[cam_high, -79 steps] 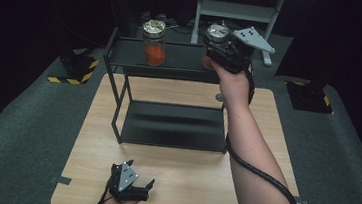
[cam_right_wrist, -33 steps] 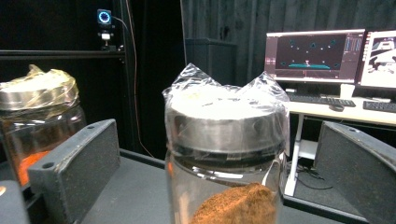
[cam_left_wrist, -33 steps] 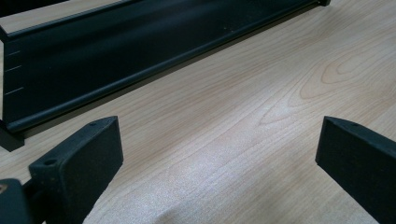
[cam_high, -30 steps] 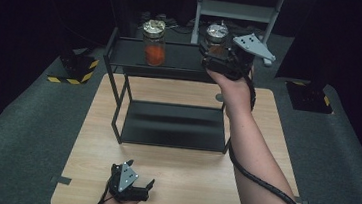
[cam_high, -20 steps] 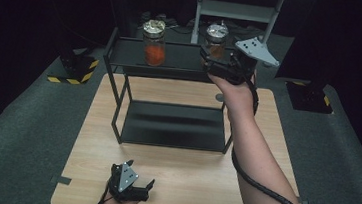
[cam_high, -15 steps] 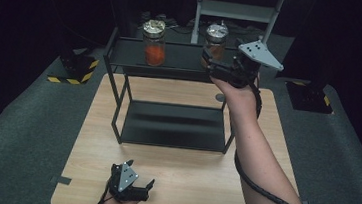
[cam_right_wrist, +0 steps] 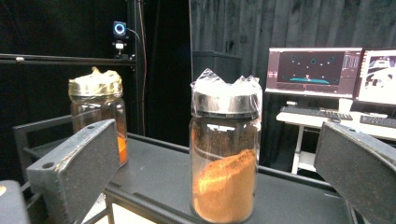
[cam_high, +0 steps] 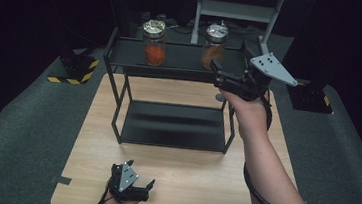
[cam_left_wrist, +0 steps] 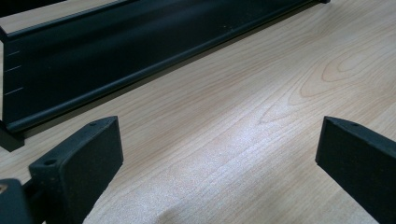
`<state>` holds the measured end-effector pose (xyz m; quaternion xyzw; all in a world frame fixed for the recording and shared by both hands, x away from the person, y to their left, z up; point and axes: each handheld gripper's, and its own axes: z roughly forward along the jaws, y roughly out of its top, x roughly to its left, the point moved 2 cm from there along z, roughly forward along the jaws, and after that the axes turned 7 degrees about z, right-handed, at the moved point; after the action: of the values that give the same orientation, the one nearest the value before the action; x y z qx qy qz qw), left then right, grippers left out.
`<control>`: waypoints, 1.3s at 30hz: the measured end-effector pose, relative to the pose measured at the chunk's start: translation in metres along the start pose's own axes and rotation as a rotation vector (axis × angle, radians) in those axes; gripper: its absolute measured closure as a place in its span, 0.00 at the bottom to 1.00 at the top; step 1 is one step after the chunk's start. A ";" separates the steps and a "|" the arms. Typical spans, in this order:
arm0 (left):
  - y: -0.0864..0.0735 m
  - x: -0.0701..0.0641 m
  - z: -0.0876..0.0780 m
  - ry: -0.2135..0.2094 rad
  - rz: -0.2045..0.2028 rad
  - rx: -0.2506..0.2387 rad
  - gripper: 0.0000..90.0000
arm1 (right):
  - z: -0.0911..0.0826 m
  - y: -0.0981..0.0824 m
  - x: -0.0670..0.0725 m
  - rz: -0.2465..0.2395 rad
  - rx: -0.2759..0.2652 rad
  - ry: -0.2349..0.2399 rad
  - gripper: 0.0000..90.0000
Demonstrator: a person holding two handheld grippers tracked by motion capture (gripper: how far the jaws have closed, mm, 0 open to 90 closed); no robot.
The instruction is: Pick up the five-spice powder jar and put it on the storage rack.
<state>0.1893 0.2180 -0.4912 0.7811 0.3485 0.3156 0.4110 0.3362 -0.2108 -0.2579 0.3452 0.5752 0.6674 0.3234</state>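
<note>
Two glass jars stand on the top shelf of a black two-tier rack. The left jar has a gold lid and red-orange contents. The right jar has a silver lid and is half full of brown-orange powder. My right gripper hovers open just in front and to the right of that jar, not touching it. In the right gripper view the powder jar stands upright between the spread fingers, beyond them, with the gold-lidded jar at the left. My left gripper rests open on the table's near edge.
The rack's lower shelf is bare, and its front edge lies ahead of my left gripper. The wooden table stands on grey carpet. Behind the rack there are a metal stand and monitors.
My right gripper, earlier closed around the silver-lidded jar on the top shelf, has let it go and drawn back to the right and toward me. The left gripper has not moved.
</note>
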 end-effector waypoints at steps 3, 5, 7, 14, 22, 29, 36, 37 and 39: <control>0.000 0.000 0.000 0.001 0.003 0.000 0.01 | -0.008 -0.001 0.000 -0.006 -0.003 0.006 0.00; 0.000 0.000 0.000 0.002 0.002 0.000 0.01 | -0.014 -0.002 -0.001 -0.011 -0.003 0.008 0.00; 0.000 0.000 0.000 0.002 0.005 0.001 0.01 | -0.020 -0.003 -0.001 -0.013 -0.005 0.014 0.00; 0.000 -0.001 0.000 0.004 0.009 0.002 0.01 | -0.040 -0.007 -0.002 -0.033 -0.007 0.028 0.00; 0.001 -0.001 0.000 0.003 0.012 0.003 0.01 | -0.060 -0.015 -0.003 -0.052 -0.006 0.036 0.00; 0.001 -0.002 0.000 0.004 0.015 0.003 0.01 | -0.075 -0.025 -0.004 -0.073 0.013 0.038 0.00; 0.001 -0.002 0.000 0.004 0.015 0.002 0.01 | -0.087 -0.034 -0.005 -0.094 0.022 0.038 0.00; 0.001 -0.002 0.000 0.004 0.015 0.002 0.01 | -0.089 -0.036 -0.005 -0.099 0.026 0.038 0.00; 0.001 -0.002 0.000 0.004 0.016 0.002 0.01 | -0.092 -0.039 -0.005 -0.107 0.032 0.038 0.00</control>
<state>0.1886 0.2162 -0.4912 0.7837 0.3433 0.3198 0.4069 0.2638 -0.2598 -0.3065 0.3061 0.6096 0.6463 0.3421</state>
